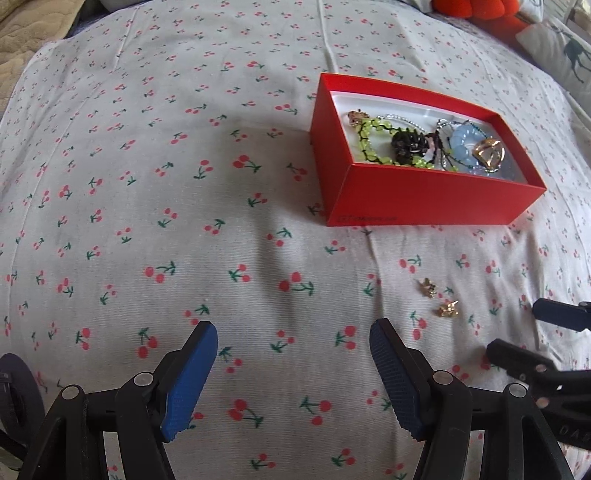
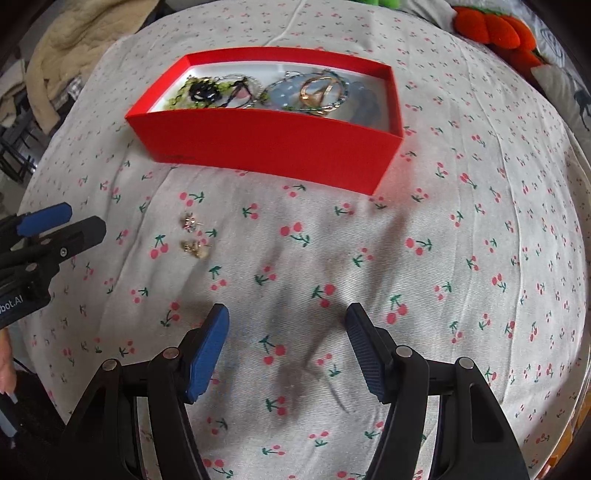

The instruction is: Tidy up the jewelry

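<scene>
A red open box point(image 1: 424, 201) point(image 2: 266, 147) sits on the cherry-print cloth and holds a tangle of jewelry: green beads point(image 1: 373, 134), a black piece point(image 1: 404, 146), a pale blue bracelet point(image 1: 463, 142) and a gold ring piece point(image 1: 489, 151) point(image 2: 317, 90). Two small gold earrings point(image 1: 437, 299) point(image 2: 194, 236) lie loose on the cloth in front of the box. My left gripper point(image 1: 293, 345) hovers open over bare cloth, left of the earrings. My right gripper point(image 2: 286, 332) is open too, nothing between its blue pads, right of the earrings.
The cherry-print cloth point(image 1: 184, 184) covers a soft bed. An orange plush point(image 2: 495, 27) and a pillow with a deer print point(image 1: 569, 51) lie at the far right. A beige quilt point(image 2: 74, 48) is bunched at the far left. A hand point(image 2: 5, 365) shows at the left edge.
</scene>
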Tool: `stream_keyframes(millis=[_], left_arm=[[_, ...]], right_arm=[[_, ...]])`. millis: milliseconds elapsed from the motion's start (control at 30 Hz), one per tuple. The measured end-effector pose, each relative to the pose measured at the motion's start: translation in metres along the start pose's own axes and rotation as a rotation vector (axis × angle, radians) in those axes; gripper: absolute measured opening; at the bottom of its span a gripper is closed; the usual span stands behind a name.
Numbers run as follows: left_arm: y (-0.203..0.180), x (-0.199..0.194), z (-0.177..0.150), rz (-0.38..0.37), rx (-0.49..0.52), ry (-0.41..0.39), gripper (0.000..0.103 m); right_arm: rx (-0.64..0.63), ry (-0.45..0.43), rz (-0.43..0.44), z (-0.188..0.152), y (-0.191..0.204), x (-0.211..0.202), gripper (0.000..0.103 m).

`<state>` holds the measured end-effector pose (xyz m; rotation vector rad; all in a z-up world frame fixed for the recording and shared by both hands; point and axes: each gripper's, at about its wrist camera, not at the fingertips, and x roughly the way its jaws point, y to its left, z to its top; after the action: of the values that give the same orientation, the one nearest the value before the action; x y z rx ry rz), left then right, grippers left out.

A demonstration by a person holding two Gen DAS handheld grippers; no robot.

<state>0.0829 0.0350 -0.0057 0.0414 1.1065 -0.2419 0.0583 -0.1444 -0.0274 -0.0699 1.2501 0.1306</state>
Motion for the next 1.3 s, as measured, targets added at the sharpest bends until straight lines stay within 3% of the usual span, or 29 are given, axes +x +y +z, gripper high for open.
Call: stream_keyframes(millis=[267,600,700,1100,1300], left_arm=[[0.005,0.000,-0.002,0.014,-0.002,0.011,0.072],[0.005,0.000,-0.007,0.028,0.014,0.020,0.072],[0.004,0.001,-0.008,0.029,0.020,0.025,0.072],[-0.014,0.003,-0.006,0.005,0.079,0.017,0.072],[-0.029,0.005,-0.005,-0.028,0.128,0.006,0.072]], right_arm=[[-0.077,-0.030,-0.010,0.009,0.034,0.010,0.065],[-0.113,-0.063,0.009,0.023,0.048,0.012,0.017],[-0.106,-0.064,0.011,0.023,0.043,0.012,0.008],[-0.011,-0.034,0.007,0.022,-0.002,0.007,0.000],[0.041,-0.019,0.086,0.019,-0.016,0.006,0.002]])
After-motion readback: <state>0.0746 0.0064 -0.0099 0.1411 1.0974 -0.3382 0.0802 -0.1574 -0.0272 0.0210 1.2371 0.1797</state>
